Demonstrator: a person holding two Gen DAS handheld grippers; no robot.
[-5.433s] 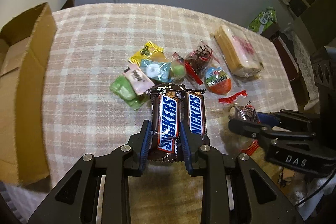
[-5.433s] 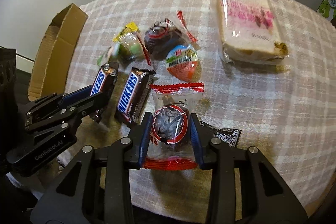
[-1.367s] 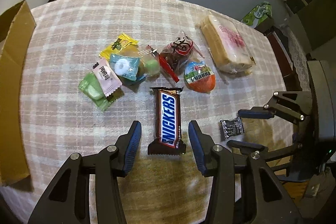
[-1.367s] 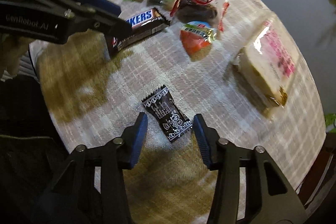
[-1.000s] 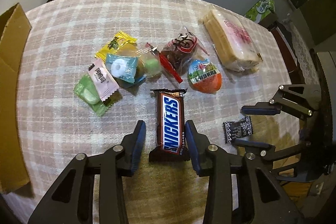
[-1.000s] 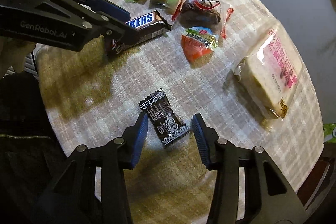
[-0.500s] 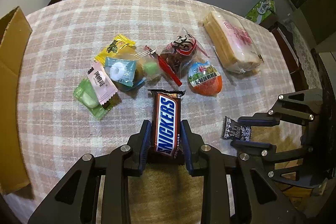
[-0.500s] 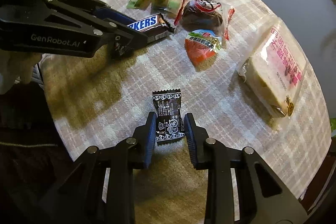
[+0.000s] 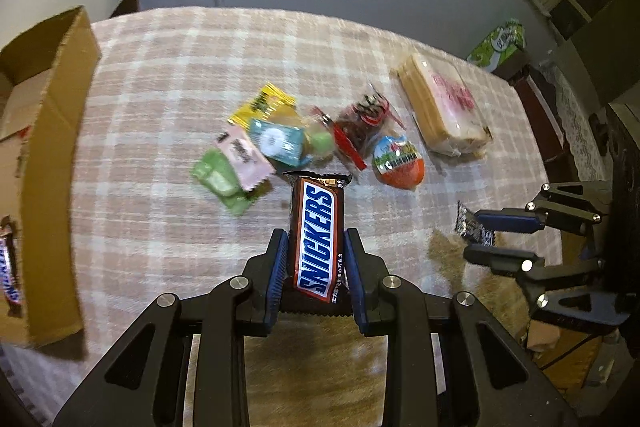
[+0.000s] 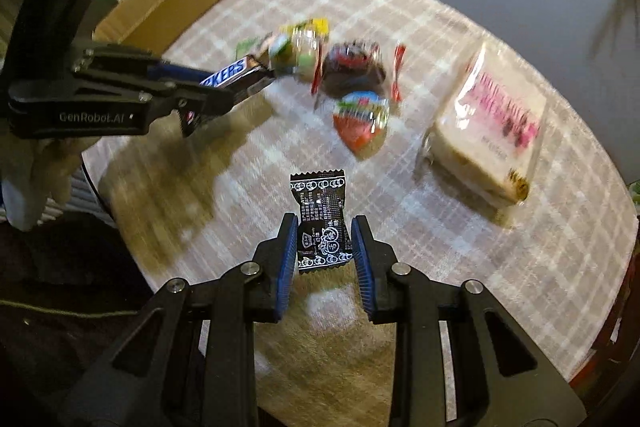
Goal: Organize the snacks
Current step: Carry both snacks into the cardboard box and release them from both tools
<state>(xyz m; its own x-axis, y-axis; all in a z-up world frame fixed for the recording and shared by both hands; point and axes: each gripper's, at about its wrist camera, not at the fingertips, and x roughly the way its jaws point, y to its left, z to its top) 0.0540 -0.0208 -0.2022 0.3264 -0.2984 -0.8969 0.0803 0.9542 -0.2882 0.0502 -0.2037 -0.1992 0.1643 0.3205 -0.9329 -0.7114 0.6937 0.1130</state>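
My left gripper (image 9: 315, 245) is shut on a Snickers bar (image 9: 318, 235), lifted a little off the checked tablecloth (image 9: 160, 107). My right gripper (image 10: 325, 233) is shut on a small black candy packet (image 10: 322, 223), also raised above the cloth. Each gripper shows in the other's view: the right one (image 9: 482, 233) at the right edge with the black packet (image 9: 466, 223), the left one (image 10: 208, 95) at the upper left with the Snickers bar (image 10: 228, 75). A cardboard box (image 9: 48, 131) stands open at the left, with another Snickers bar (image 9: 10, 275) inside.
A heap of small sweets (image 9: 256, 147), a dark pastry in a red-trimmed wrapper (image 9: 362, 129), a chocolate egg (image 9: 398, 163) and a wrapped sandwich cake (image 9: 440, 107) lie mid-table. A green pack (image 9: 498, 45) sits beyond the far edge. A gloved hand (image 10: 40, 167) holds the left gripper.
Both grippers closed on their snacks, the left on the Snickers bar, the right on the black packet, and then rose off the cloth. The box has come further into view.
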